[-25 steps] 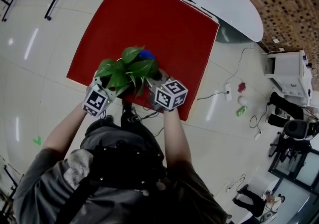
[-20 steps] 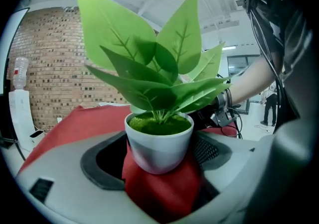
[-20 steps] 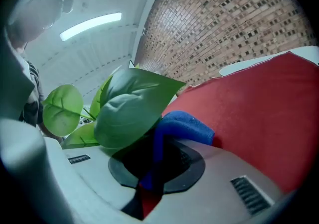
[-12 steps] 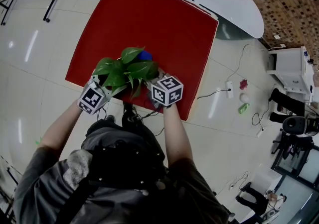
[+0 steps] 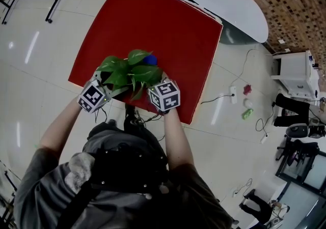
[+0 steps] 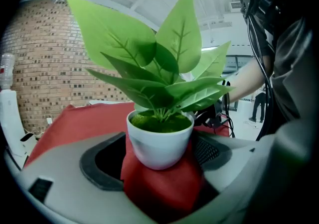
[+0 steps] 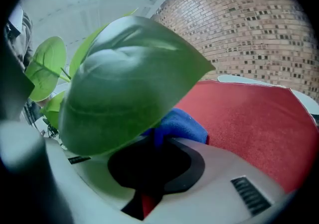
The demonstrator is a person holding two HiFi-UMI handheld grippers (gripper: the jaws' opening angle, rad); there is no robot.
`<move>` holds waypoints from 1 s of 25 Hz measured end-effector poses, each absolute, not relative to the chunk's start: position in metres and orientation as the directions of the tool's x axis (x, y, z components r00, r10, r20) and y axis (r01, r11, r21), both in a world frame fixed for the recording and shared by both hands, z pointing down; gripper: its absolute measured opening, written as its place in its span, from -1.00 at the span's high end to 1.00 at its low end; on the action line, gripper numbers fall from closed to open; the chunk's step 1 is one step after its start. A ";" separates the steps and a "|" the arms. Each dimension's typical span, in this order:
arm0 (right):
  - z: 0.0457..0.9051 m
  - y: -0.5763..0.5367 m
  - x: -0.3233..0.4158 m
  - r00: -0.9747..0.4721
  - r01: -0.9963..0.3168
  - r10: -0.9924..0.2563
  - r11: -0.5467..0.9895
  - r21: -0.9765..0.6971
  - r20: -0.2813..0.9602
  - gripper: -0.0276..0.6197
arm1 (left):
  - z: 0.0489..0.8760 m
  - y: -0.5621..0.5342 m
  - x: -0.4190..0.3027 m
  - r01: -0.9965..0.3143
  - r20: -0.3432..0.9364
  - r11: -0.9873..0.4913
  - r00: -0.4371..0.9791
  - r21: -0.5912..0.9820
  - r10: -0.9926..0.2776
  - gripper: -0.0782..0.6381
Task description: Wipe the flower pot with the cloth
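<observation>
**Pot clamped on the left, cloth pinched on the right**

At the left, the left gripper [image 5: 102, 83] is clamping the flower pot [image 6: 159, 141]. Its own view is showing a jaw pressing on each side of the white wall, with the pot standing upright between them. The leaves [image 6: 164, 68] are fanning out above the rim. The pot is sitting over the near edge of the red mat [image 5: 153, 19], though whether it is resting on the mat or hanging just above it cannot be told.

Moving right, the right gripper [image 5: 157, 78] is pinching the blue cloth [image 7: 182, 124]. A fold is running down between its closed jaws and the rest is bunching just past the tips. One broad leaf is lying across that gripper's view and hiding the pot wall. The wall probably lies to the left of the cloth and lower, under the foliage. The right hand is probably the one that has to bring the cloth down to it, while the left steadies the pot on its vertical axis.
</observation>
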State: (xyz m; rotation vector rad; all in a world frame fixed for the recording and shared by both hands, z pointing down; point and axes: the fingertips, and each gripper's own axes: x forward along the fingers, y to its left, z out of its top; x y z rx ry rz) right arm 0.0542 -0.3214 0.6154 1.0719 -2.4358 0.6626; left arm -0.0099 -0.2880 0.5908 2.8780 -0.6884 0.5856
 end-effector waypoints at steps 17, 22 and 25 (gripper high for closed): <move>0.589 -0.265 0.042 -0.639 -0.756 -0.607 0.607 -0.243 0.473 0.73 | 0.585 -0.246 -0.032 -0.722 0.401 -0.692 0.643 0.032 -0.653 -0.46; 0.590 -0.251 0.040 -0.645 -0.751 -0.604 0.616 -0.238 0.468 0.73 | 0.575 -0.261 -0.023 -0.750 0.361 -0.661 0.613 -0.016 -0.703 -0.46; 0.589 -0.244 0.036 -0.650 -0.748 -0.604 0.615 -0.248 0.461 0.73 | 0.575 -0.262 -0.021 -0.754 0.359 -0.656 0.604 -0.031 -0.711 -0.46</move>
